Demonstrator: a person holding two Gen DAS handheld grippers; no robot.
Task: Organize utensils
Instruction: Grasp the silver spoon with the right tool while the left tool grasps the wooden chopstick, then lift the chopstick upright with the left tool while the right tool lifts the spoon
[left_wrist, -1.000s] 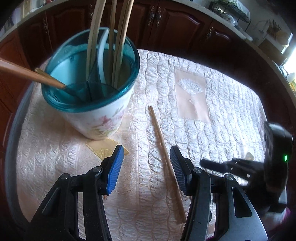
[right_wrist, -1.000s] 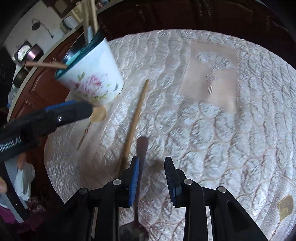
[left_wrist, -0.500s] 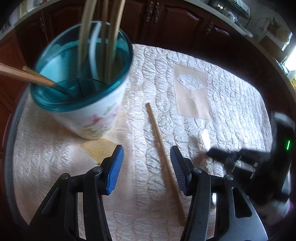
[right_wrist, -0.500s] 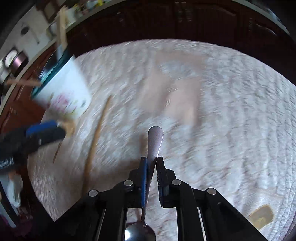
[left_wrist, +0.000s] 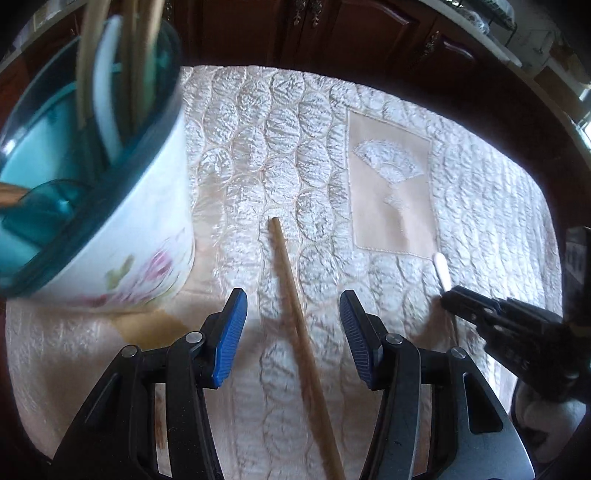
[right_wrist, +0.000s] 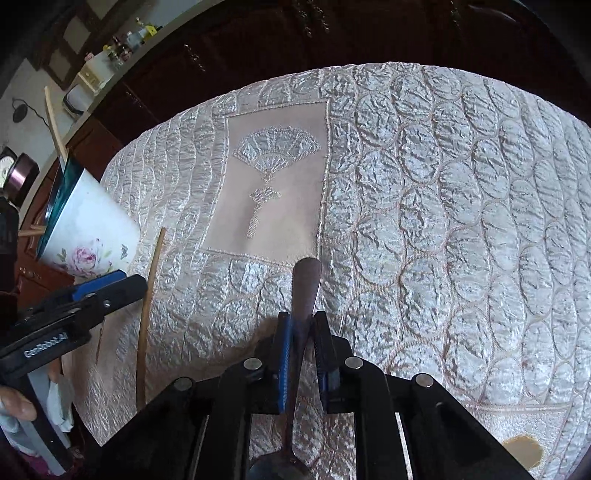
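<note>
A floral holder with a teal rim (left_wrist: 122, 236) stands at the left, with several wooden utensils upright in it. A long wooden stick (left_wrist: 295, 317) lies on the quilted cloth, running between the wide-apart jaws of my left gripper (left_wrist: 291, 332), which is open and hovers over it without touching. My right gripper (right_wrist: 301, 332) is shut on a metal spoon (right_wrist: 304, 284); the handle sticks out forward and the bowl hangs below the jaws. In the left wrist view the right gripper (left_wrist: 448, 297) is at the right edge with the spoon handle (left_wrist: 441, 267) poking out. The holder (right_wrist: 88, 229) and stick (right_wrist: 147, 306) show at the left of the right wrist view.
A cream quilted cloth (right_wrist: 443, 221) with an embroidered fan panel (right_wrist: 273, 177) covers the table. Dark wooden cabinets (left_wrist: 332, 33) stand behind. A hand (right_wrist: 14, 402) holds the left gripper (right_wrist: 92, 295) at the left edge.
My right gripper has shut on the spoon and lifted it off the cloth. My left gripper has moved right and down until the wooden stick lies between its open jaws.
</note>
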